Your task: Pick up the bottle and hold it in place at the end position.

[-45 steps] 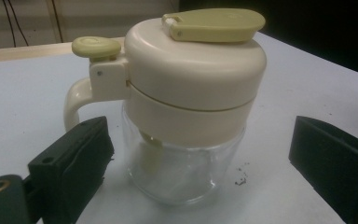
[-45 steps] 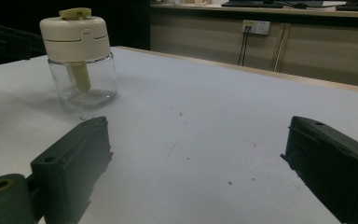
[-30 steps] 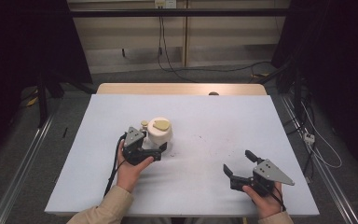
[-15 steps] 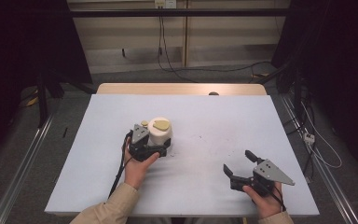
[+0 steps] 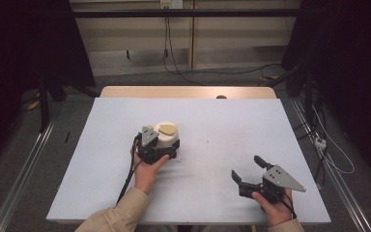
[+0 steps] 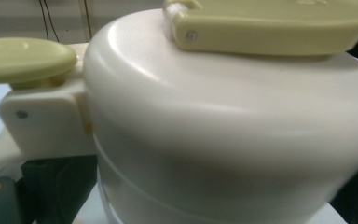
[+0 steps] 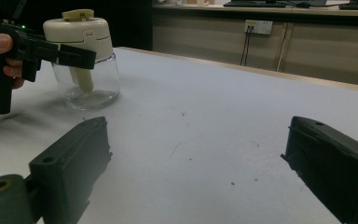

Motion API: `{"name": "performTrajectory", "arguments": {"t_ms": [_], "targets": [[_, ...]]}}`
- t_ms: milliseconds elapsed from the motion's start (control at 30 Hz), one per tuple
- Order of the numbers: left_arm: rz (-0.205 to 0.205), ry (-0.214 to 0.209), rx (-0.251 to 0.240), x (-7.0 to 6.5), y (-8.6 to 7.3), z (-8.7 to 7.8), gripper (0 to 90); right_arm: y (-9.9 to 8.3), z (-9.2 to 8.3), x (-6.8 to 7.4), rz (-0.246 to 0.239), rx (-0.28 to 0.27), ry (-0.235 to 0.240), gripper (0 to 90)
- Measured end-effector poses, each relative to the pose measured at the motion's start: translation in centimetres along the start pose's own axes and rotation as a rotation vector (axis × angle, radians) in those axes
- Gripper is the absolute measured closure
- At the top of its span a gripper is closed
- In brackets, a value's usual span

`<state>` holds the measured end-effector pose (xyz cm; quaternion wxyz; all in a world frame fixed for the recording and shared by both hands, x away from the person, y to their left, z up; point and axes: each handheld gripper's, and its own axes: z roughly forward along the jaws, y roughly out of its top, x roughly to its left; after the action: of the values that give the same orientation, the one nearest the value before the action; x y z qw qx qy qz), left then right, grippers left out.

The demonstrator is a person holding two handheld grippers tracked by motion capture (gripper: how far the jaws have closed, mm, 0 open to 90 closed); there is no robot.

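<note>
Left gripper [image 5: 160, 147] clamps the jar [image 5: 166, 136], whose glass base it hides; right gripper [image 5: 251, 170] gapes wide.

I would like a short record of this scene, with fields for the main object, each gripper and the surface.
object: jar, clear glass body, cream lid with a pale green top part
object position: upright on the table, left of centre
left gripper: at the jar's lid, fingers on both sides of it
right gripper: open, holds nothing, low over the table near its right front, apart from the jar
surface: white table top with small dark specks
</note>
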<state>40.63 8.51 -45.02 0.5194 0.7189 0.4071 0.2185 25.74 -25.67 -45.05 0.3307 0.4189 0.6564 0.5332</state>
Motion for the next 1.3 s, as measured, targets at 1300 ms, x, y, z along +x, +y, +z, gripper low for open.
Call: {"name": "performTrajectory", "arguments": {"t_ms": [1300], "targets": [[0.053, -0.002, -0.064, -0.4, 0.3, 1.0, 5.3, -0.1, 0.1, -0.1, 0.007, -0.001, 0.009, 5.6]]}}
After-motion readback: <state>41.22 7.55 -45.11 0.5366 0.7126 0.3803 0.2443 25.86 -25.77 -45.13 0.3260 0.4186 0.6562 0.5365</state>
